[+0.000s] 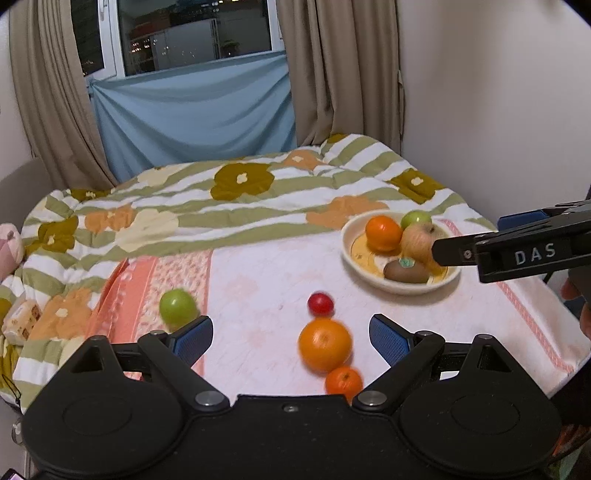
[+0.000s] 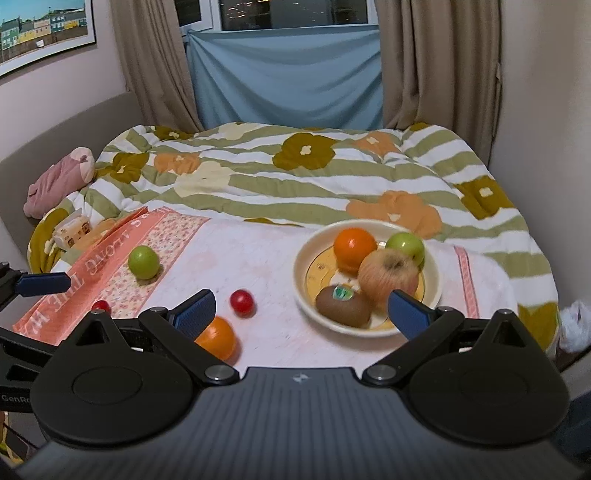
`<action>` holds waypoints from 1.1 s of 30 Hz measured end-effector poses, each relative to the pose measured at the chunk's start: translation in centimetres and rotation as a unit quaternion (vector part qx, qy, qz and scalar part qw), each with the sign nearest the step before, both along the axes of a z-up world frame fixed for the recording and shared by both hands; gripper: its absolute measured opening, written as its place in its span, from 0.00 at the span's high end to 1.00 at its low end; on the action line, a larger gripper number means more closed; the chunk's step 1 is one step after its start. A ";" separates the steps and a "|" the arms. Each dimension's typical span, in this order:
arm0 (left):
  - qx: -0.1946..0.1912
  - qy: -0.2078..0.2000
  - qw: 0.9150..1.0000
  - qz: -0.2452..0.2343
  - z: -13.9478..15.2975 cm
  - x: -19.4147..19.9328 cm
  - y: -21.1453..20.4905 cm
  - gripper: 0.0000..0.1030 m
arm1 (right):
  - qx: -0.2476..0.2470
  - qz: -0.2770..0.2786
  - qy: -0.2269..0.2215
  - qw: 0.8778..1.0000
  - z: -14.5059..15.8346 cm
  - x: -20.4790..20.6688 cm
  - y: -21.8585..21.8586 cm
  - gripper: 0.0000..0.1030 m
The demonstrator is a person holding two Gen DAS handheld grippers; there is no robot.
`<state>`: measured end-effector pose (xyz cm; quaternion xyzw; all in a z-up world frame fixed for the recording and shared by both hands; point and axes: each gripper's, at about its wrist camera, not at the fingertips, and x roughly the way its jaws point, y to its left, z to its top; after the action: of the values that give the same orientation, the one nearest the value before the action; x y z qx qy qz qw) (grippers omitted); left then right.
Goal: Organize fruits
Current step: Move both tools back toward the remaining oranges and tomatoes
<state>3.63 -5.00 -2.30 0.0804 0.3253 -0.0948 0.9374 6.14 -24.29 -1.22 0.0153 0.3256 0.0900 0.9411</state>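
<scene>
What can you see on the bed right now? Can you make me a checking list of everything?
Surface: pink-and-white towel spread over a flowered quilt.
Job's things: plate holds an orange, a green apple, a reddish apple and a kiwi. Loose on the towel: green apple, two cherry tomatoes, big orange, small orange.
Clutter: pink plush toy, small packet.
Grippers: left gripper open, empty; right gripper open, empty.
Cables: black strap at the bed edge.
Surroundings: curtains, blue cloth, wall picture.
</scene>
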 end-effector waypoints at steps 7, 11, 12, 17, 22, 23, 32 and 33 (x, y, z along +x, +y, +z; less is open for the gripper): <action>-0.003 0.025 1.000 -0.019 -2.0 -1.5 3.2 0.09 | 0.008 -0.028 0.021 0.999 -2.5 -2.2 2.9 0.00; 0.003 0.032 0.998 -0.050 -3.6 -1.5 3.9 0.09 | 0.008 -0.037 0.031 0.999 -4.1 -2.6 3.9 0.00; 0.004 0.034 0.998 -0.058 -4.0 -1.4 3.9 0.09 | 0.008 -0.040 0.033 0.999 -4.6 -2.7 4.1 0.00; 0.006 0.040 0.994 -0.103 -6.4 -0.9 3.5 0.10 | 0.013 -0.052 0.043 0.998 -6.9 -2.8 4.8 0.00; 0.017 0.041 0.987 -0.157 -8.7 -0.7 2.1 0.14 | 0.017 -0.062 0.048 0.997 -8.8 -2.7 5.5 0.00; 0.018 0.043 0.985 -0.167 -9.2 -0.6 1.8 0.16 | 0.018 -0.063 0.049 0.997 -9.2 -2.6 5.6 0.00; 0.014 0.065 0.977 -0.205 -11.6 0.6 0.5 0.40 | 0.021 -0.063 0.057 0.996 -10.8 -1.8 5.9 0.00; 0.013 0.067 0.976 -0.207 -11.7 0.8 0.4 0.42 | 0.022 -0.062 0.059 0.996 -10.9 -1.7 6.0 0.00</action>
<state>4.40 -4.60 -14.02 0.1519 0.3646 -0.2876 0.8725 4.49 -18.29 -12.11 0.0613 0.3771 0.0373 0.9234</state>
